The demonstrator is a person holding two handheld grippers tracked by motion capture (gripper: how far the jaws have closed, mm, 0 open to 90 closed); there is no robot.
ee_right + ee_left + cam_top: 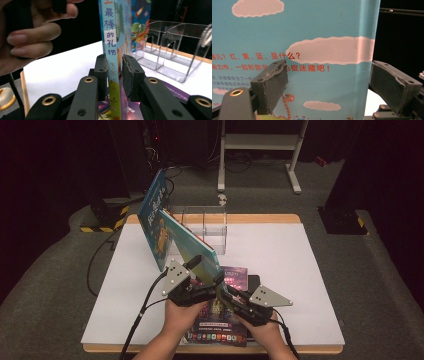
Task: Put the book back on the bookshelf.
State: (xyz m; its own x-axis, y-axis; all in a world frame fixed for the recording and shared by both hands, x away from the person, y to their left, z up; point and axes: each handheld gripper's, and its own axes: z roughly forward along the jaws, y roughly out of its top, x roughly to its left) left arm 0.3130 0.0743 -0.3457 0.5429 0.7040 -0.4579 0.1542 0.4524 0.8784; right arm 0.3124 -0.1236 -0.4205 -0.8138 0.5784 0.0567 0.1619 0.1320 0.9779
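Note:
A thin blue picture book [192, 247] stands tilted on its edge over the middle of the white table [280, 265]. My right gripper [115, 60] is shut on the lower part of its spine [110, 37], one pad on each side. My left gripper [329, 66] is open wide, facing the book's sky-blue back cover [324, 30]; one finger [272, 82] lies in front of the cover and the other stands past its edge, neither pressing on it. In the high view the left gripper [207, 270] and right gripper [223, 290] meet at the book's near end.
A second blue book [154, 205] leans upright at the back left beside a clear acrylic rack [210, 225]. A purple book [235, 277] lies flat under the grippers. A hand [30, 35] is close on the left in the right gripper view. Dark stands surround the table.

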